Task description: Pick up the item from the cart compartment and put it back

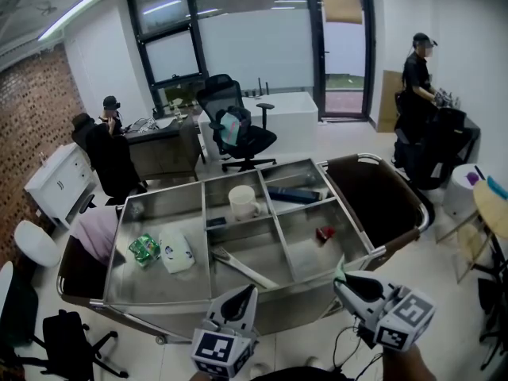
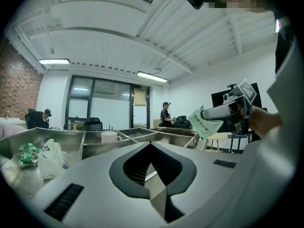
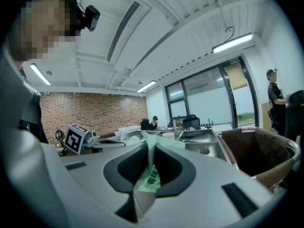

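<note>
Steel cart (image 1: 313,256), the biggest thing in view, lies ahead of and below both grippers, with its open compartments beyond their tips. The right gripper (image 1: 343,280) is clamped on a thin pale green packet (image 3: 151,179), which I take to be the task's item. It is held in the air near the cart's near rim. Only part of it is pinched, and the rest sticks out limp past the jaws. The left gripper (image 1: 248,292), just to its left, has its jaws together on nothing.

I see three risks from here:
- A limp packet held this way could slip or fold on the way in and drop outside the rim.
- Let go too high, it could drift over a divider into the wrong compartment.
- Lowering into the nearest bay could knock the small red piece (image 1: 325,233) lying there.

Ahead and to the right of the right gripper, a dark brown bag (image 1: 381,201) hangs at the cart's end; I cannot see what it holds. Ahead and to the left of the left gripper, the large compartment holds a white pouch (image 1: 176,252) and a green bundle (image 1: 144,248). Straight ahead of the left gripper a long pale strip (image 1: 242,268) lies aslant, and beyond it stands a white mug (image 1: 243,202). In the far bay ahead of the right gripper lies a dark blue tube (image 1: 292,195).
</note>
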{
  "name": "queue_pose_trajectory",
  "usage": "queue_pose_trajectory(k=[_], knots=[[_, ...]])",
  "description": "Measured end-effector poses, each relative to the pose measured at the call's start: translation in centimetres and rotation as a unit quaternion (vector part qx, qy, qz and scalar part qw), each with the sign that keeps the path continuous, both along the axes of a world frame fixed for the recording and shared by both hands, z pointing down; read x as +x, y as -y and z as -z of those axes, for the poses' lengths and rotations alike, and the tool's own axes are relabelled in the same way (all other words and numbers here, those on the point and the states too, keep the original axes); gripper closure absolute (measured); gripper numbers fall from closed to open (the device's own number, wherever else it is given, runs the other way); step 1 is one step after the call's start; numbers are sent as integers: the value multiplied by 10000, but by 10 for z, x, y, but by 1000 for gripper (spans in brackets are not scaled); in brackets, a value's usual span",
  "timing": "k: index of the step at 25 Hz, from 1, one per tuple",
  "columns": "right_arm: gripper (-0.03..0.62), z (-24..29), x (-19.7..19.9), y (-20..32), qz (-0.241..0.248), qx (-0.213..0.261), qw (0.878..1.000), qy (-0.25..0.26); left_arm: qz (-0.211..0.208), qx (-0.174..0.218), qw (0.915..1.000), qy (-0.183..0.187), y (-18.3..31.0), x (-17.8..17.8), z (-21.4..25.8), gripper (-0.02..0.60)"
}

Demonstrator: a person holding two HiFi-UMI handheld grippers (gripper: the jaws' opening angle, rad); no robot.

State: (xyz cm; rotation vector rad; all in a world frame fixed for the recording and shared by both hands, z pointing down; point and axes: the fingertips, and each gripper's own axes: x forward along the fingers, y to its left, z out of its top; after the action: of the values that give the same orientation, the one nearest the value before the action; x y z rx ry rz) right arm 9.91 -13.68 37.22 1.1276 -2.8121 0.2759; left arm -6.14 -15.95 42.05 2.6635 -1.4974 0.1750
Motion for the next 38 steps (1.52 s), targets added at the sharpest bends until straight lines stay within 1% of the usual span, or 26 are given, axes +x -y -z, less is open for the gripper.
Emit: queue_pose_trajectory(k=[8,13,21,27,38], knots=[[531,3,-1,0,33,18,10000,-58,10,96,9999,74,0,-2,1,581],[531,4,-1,-1,61,43,9999,-116,-23,66,10000,54,-1,1,1,581],[531,1,-3,1,63,15,10000,-72,-19,10,10000,20,0,2,5,581],[531,2,-2,2,57,23,10000,-33,18,113,9999,55,1,-1,3,582],[531,1,-2,9,29,12,10000,-26,-3,-6,10000,22,2,0,0,581]])
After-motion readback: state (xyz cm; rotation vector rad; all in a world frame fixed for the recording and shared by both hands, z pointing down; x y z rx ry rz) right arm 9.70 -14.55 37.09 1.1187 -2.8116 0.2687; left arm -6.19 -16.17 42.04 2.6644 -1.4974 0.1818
